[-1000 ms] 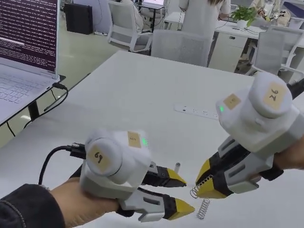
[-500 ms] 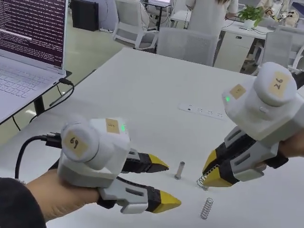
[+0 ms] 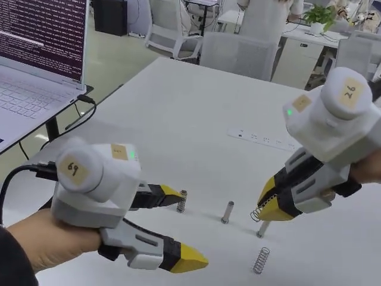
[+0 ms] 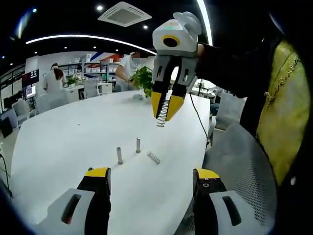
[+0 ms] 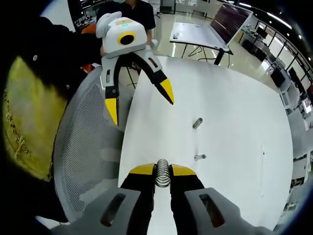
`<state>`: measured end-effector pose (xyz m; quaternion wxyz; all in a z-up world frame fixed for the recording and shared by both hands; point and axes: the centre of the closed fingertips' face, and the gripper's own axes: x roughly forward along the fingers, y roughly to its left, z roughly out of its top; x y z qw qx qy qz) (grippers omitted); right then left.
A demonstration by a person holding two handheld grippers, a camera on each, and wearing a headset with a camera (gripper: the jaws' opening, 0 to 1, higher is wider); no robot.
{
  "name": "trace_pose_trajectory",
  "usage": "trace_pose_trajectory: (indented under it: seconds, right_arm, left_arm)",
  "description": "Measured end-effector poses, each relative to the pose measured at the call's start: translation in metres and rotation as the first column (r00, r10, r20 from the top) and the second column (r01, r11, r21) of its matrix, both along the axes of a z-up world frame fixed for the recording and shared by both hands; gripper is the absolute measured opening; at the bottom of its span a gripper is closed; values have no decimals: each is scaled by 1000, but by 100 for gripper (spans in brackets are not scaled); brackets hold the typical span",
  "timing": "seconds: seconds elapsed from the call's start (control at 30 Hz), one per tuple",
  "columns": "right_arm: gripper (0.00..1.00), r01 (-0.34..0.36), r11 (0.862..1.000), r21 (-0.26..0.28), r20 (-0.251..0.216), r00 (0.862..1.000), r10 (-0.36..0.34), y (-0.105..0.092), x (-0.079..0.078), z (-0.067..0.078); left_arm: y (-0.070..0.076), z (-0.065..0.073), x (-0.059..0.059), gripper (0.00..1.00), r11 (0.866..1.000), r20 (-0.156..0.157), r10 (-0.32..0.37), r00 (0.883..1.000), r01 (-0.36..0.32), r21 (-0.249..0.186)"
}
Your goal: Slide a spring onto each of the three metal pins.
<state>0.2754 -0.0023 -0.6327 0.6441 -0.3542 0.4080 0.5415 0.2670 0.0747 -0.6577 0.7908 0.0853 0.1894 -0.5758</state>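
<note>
- Yellow-tipped right tongs (image 3: 264, 208) are clenched on a held spring (image 5: 162, 173), pinched across its coils. Its long axis runs out along the tongs' own line, free end aimed down at the tabletop (image 3: 196, 119).
- Just under those tips stands the near pin (image 3: 262, 229), bare and upright. The held spring's free end is close above its top and, as far as I can tell, not yet over it.
- The held spring looks tilted against the upright pin. In my judgement the coming move turns on bringing the two axes into line before lowering.
- Further out from the right tips, toward the left tongs, stands the middle pin (image 3: 227, 212), also bare and upright.
- The left tongs (image 3: 187, 227) are released, jaws spread wide and holding nothing.
- Just off the left tongs' upper tip is the far pin (image 3: 181, 201), which seems to wear a spring already.
- A loose spring (image 3: 261, 260) lies flat on the tabletop, below the right tips and past the near pin. It is closer to the right tongs than to the left.
</note>
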Motion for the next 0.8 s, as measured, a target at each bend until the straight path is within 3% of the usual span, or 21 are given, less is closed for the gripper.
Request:
trace_pose_trajectory:
  seconds: [0.4, 0.8]
  right_arm:
    - [8, 6, 1000, -16, 14, 1000, -6, -3, 22, 2]
    - [8, -1, 999, -47, 18, 1000, 2, 0, 53, -4]
  left_arm:
    - [13, -7, 3, 78, 998, -5, 60, 998, -60, -18]
    - [16, -12, 6, 79, 996, -14, 83, 996, -83, -18]
